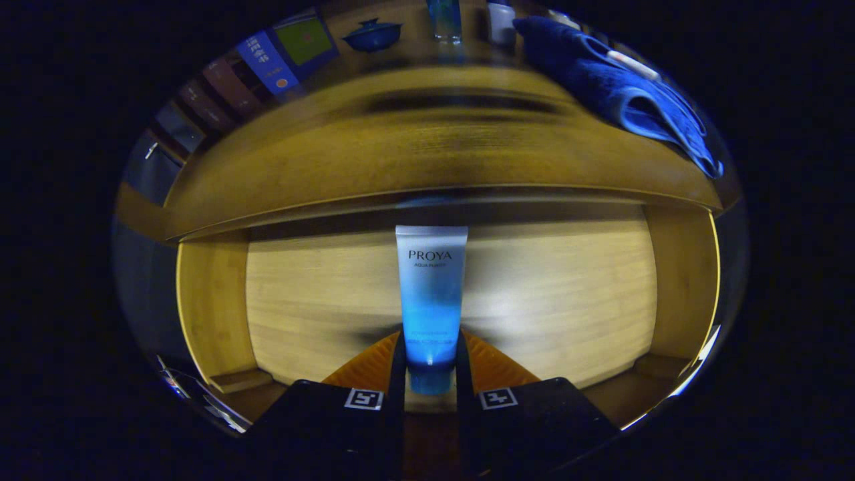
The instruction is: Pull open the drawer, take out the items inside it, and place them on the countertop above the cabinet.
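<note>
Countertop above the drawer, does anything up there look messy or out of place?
The blue towel lies crumpled with one end hanging over the countertop edge. Nothing spilled. Below, the gripper is shut on the tube over the open drawer.

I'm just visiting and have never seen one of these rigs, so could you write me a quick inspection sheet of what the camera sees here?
Surface: wooden countertop above the open drawer; the picture is motion-blurred.
Job's things: a blue and white tube stands lengthwise between the fingers, over the drawer's bare wooden floor.
Clutter: on the countertop, a blue towel, a dark blue lidded bowl, a glass, a small white container and a row of books.
Gripper: the gripper is shut on the tube's lower end, both fingers pressing its sides.
Cables: nothing seen.
Surroundings: too dark to tell.
</note>
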`<move>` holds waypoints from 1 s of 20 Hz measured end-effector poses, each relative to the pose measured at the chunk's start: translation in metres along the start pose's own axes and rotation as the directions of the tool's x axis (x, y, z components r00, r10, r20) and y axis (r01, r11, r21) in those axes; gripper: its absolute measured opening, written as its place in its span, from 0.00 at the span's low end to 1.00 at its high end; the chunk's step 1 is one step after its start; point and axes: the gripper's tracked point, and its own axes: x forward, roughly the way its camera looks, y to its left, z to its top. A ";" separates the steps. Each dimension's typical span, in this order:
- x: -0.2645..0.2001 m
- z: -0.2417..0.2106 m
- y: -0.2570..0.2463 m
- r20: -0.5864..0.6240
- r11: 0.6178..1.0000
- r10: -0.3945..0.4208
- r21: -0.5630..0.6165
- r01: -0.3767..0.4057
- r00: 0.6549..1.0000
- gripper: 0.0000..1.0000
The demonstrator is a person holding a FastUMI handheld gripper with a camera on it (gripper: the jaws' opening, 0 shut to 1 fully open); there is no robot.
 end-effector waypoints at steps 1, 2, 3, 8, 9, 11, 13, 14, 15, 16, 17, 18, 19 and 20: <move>-0.014 -0.005 0.002 0.013 1.000 0.023 0.006 -0.023 1.000 0.37; -0.019 -0.008 0.003 0.032 0.999 0.039 0.008 -0.039 0.999 0.37; -0.029 -0.010 0.004 0.057 0.999 0.051 0.003 -0.051 0.997 0.37; -0.091 0.018 0.010 0.202 0.995 0.101 -0.003 -0.102 0.974 0.37; -0.100 0.035 0.013 0.232 0.994 0.106 -0.011 -0.106 0.967 0.37; -0.107 0.067 0.016 0.271 0.995 0.103 -0.036 -0.097 0.957 0.37; -0.105 0.099 0.019 0.283 0.995 0.098 -0.055 -0.086 0.954 0.37; -0.101 0.115 0.021 0.287 0.995 0.096 -0.060 -0.082 0.953 0.37; -0.095 0.131 0.021 0.291 0.995 0.092 -0.062 -0.077 0.952 0.37; -0.090 0.146 0.020 0.294 0.996 0.077 -0.063 -0.061 0.953 0.37; -0.081 0.160 0.018 0.288 0.997 0.059 -0.063 -0.043 0.956 0.37; -0.072 0.171 0.014 0.271 0.998 0.043 -0.064 -0.027 0.962 0.37; -0.062 0.180 0.012 0.251 0.998 0.034 -0.061 -0.019 0.967 0.37; -0.053 0.186 0.012 0.235 0.998 0.023 -0.054 -0.011 0.972 0.37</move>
